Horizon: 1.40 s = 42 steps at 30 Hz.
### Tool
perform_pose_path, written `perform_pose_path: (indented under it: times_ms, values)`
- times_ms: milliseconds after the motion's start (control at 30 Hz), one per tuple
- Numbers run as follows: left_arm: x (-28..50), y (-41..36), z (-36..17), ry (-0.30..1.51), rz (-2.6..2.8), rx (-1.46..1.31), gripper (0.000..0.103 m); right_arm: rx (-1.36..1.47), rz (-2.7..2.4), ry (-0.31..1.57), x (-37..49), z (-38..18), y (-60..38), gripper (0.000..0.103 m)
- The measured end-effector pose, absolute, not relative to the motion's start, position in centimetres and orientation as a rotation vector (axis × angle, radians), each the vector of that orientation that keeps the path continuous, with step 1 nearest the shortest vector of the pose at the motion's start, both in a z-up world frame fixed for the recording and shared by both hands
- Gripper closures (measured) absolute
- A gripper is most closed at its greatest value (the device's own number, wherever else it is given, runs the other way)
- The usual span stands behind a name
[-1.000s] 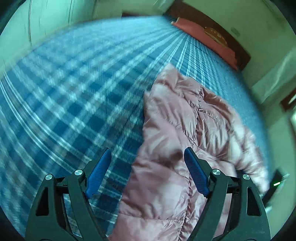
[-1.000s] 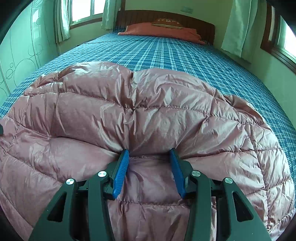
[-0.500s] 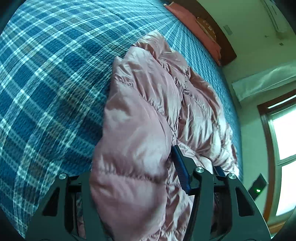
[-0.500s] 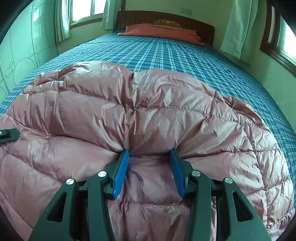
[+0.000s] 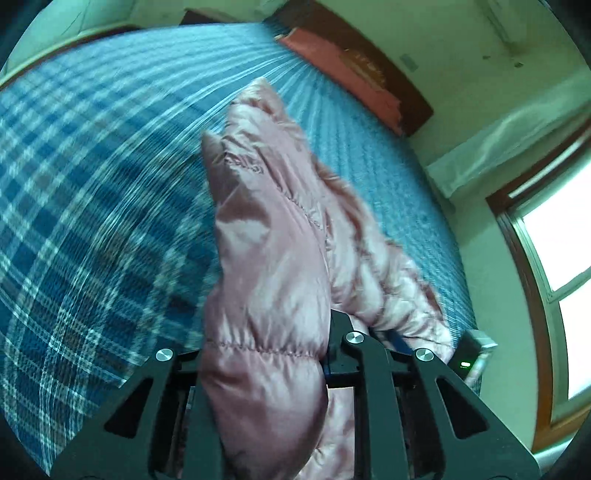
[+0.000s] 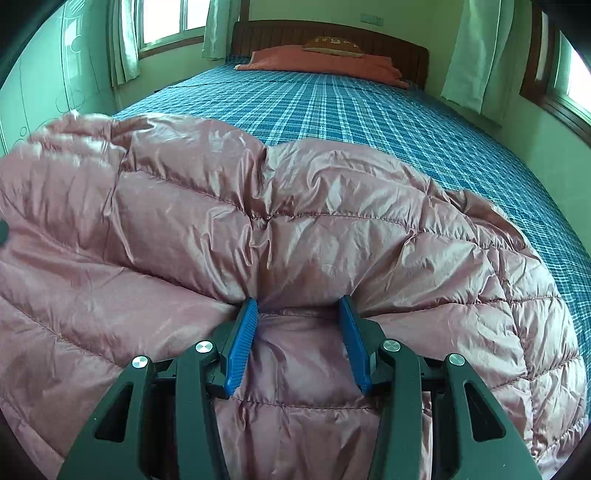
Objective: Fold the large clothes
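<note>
A puffy pink quilted jacket (image 6: 295, 221) lies on a bed with a blue plaid sheet (image 6: 351, 107). In the left wrist view one edge of the jacket (image 5: 266, 240) stands lifted off the sheet. It is bunched between the jaws of my left gripper (image 5: 264, 343), which are closing on it; the padding hides the blue pads. My right gripper (image 6: 299, 321) is shut on a thick fold at the near edge of the jacket, its blue pads (image 6: 242, 347) pressed into the fabric.
The plaid sheet (image 5: 92, 184) stretches far to the left and ahead. An orange pillow (image 6: 317, 62) lies against a dark wooden headboard (image 6: 332, 33). Curtained windows (image 6: 569, 74) line both side walls. A dark device with a green light (image 5: 467, 360) shows beside the jacket.
My left gripper went from wide open over the jacket's edge to closing on it, then raised that edge off the sheet. On the right side of the jacket nothing moved.
</note>
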<state>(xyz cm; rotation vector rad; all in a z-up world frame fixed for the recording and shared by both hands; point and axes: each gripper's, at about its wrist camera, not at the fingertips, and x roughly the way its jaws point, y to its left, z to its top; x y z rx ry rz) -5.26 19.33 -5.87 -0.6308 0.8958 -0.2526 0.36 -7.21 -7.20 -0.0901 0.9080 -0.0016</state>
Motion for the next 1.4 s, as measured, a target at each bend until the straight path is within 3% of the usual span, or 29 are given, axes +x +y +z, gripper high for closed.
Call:
perform_pose_path:
  times_ms: [267,533,1000,1400]
  values:
    - [-6.0,10.8,1.5,0.827,-0.309,-0.453,0.084,-0.001,-0.019,0.857,-2.9,-3.2,-13.5,0.057]
    - [-6.0,-0.1,4.1,0.842,-0.354,-0.279,0.084,0.036,-0.145,0.852,-6.3,-2.0,-23.5,0.057]
    - [-4.5,-14.5,-6.1,1.028,-0.349,-0.096,0.084,0.11,-0.255,0.922,-8.0,-4.6,-32.4,0.057]
    - [-4.5,-16.6,-10.0,0.965,-0.349,-0.005,0.083,0.143,-0.251,0.969,-6.8,-7.4,-32.9,0.057]
